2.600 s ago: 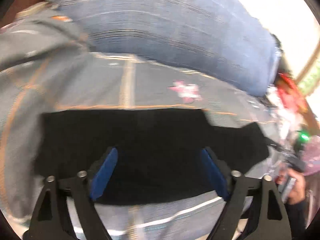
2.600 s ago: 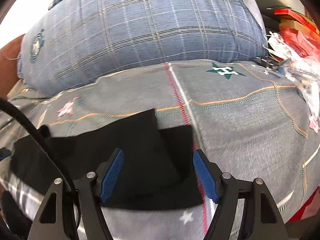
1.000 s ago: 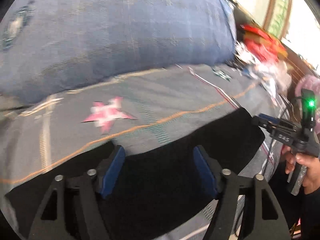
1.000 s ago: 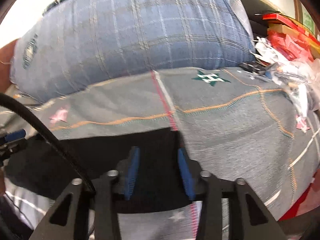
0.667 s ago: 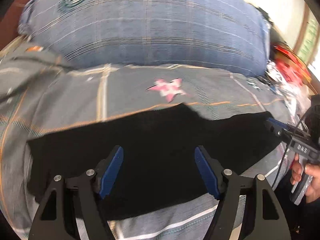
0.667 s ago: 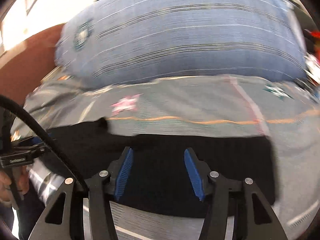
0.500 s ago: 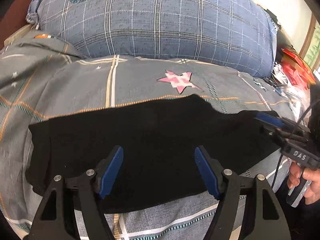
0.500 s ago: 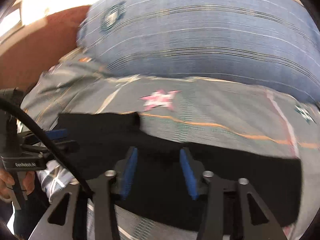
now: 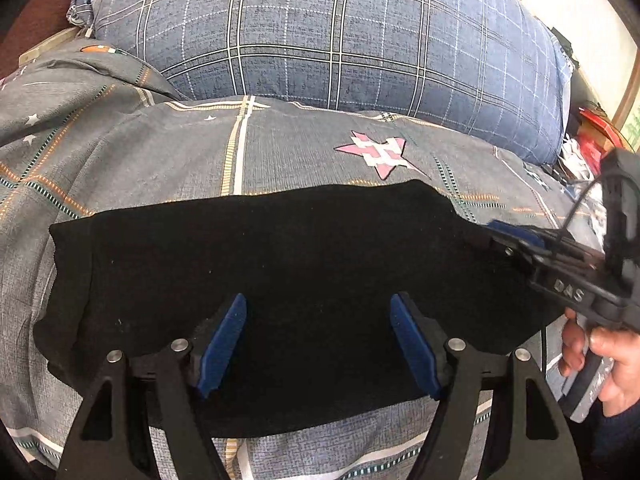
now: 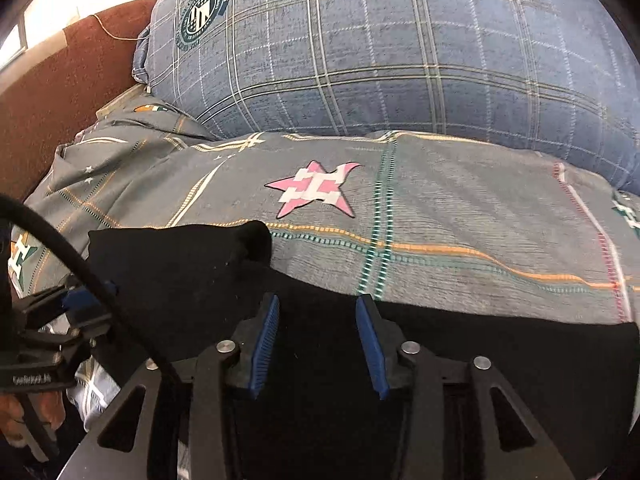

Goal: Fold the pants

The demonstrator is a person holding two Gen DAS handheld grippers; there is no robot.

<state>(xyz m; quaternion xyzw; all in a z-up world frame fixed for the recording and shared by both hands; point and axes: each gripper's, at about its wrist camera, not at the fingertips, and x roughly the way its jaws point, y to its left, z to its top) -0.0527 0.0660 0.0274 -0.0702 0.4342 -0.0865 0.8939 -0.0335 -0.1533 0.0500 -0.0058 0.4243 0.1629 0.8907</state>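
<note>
The black pants (image 9: 280, 272) lie flat across the grey patterned bedsheet (image 9: 280, 148), folded lengthwise into a long band. My left gripper (image 9: 318, 344) is open, its blue pads hovering over the middle of the pants, holding nothing. My right gripper (image 10: 318, 340) is partly open over the pants (image 10: 460, 368), with no cloth between its pads. The right gripper also shows at the right edge of the left wrist view (image 9: 520, 244), at the pants' right end. The left gripper shows at the left edge of the right wrist view (image 10: 80, 300).
A large blue plaid pillow (image 9: 340, 36) lies behind the pants; it also shows in the right wrist view (image 10: 400, 48). A pink star print (image 10: 316, 192) marks the sheet. A brown headboard (image 10: 60, 92) stands at the left. Red and white clutter (image 9: 588, 148) sits at the far right.
My right gripper swung left along the pants and its jaws narrowed from wide open. My left gripper steadied over the middle of the pants, still open.
</note>
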